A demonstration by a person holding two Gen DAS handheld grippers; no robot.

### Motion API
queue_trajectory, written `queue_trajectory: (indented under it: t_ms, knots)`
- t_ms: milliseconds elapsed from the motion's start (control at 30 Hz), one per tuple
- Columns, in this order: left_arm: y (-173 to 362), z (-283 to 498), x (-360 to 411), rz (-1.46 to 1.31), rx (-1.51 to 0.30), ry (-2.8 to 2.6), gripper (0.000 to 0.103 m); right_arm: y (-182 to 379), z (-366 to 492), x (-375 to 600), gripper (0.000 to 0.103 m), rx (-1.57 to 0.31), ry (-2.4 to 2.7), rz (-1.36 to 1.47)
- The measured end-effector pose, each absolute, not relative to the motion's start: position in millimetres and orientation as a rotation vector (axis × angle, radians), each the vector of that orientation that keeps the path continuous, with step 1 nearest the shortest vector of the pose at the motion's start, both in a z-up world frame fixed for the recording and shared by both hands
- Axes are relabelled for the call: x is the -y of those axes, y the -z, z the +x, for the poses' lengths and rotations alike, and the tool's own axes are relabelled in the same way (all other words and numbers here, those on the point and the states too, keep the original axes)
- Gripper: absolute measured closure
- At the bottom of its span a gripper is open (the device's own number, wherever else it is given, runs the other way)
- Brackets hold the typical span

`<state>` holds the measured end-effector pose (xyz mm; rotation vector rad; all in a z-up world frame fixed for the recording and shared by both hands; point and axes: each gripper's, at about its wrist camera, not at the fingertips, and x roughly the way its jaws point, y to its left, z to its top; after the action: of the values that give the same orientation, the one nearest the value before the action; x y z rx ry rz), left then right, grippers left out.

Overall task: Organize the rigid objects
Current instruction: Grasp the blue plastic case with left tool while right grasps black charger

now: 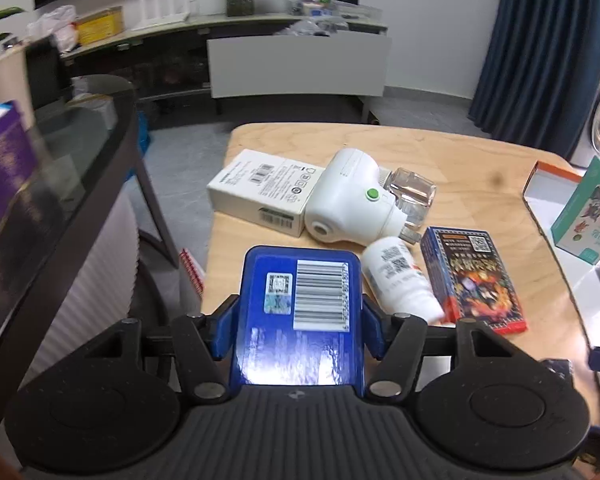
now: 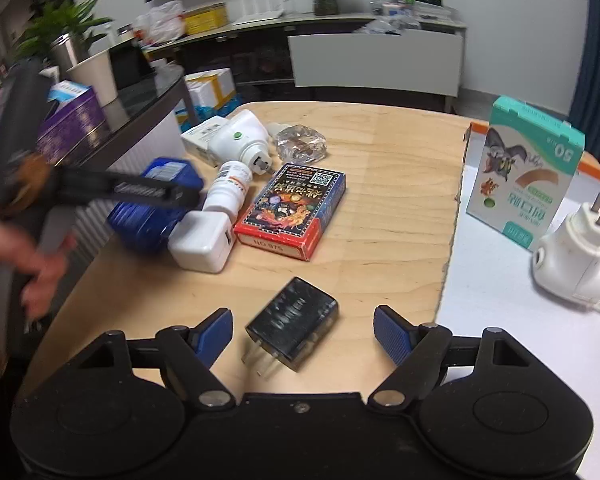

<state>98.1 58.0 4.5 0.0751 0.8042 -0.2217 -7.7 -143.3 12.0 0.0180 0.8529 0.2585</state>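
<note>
My left gripper point(image 1: 298, 326) is shut on a blue box point(image 1: 300, 312) with a barcode, held above the wooden table's left edge; it also shows in the right wrist view point(image 2: 152, 208). Ahead lie a white pill bottle point(image 1: 400, 280), a card pack point(image 1: 474, 278), a white plug-in vaporizer point(image 1: 348, 196) with a clear bottle point(image 1: 414, 188), and a white box point(image 1: 264, 190). My right gripper point(image 2: 303, 338) is open, low over a black charger point(image 2: 294, 322) that lies between its fingers. A white adapter point(image 2: 202, 240) lies near the card pack point(image 2: 294, 210).
An orange-edged white tray point(image 2: 500, 304) at the right holds a green carton point(image 2: 526, 172) and a second white vaporizer point(image 2: 572, 256). A dark glass side table point(image 1: 80, 168) stands to the left with a purple box point(image 1: 0, 160). A TV cabinet point(image 1: 296, 66) stands behind.
</note>
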Motion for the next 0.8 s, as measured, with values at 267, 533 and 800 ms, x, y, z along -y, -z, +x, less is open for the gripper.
queue_trajectory:
  t_ms: [267,533,800]
  knots:
    - [-22.7,57.7,-66.1,-0.006,-0.746,0.183,0.041,-6.4,-13.4,136.9,0.059,-0.848,-0.234,-0.011]
    - [-36.4,18.6,-63.1,-0.122,-0.728,0.185,0.041,-31.4,-38.8,156.8,0.059,-0.739,-0.230,-0.001]
    - [-42.3,-12.3,-37.8,-0.132,-0.719,0.221,0.041,-53.1,-61.7,186.5,0.059,-0.669,-0.192,0.031]
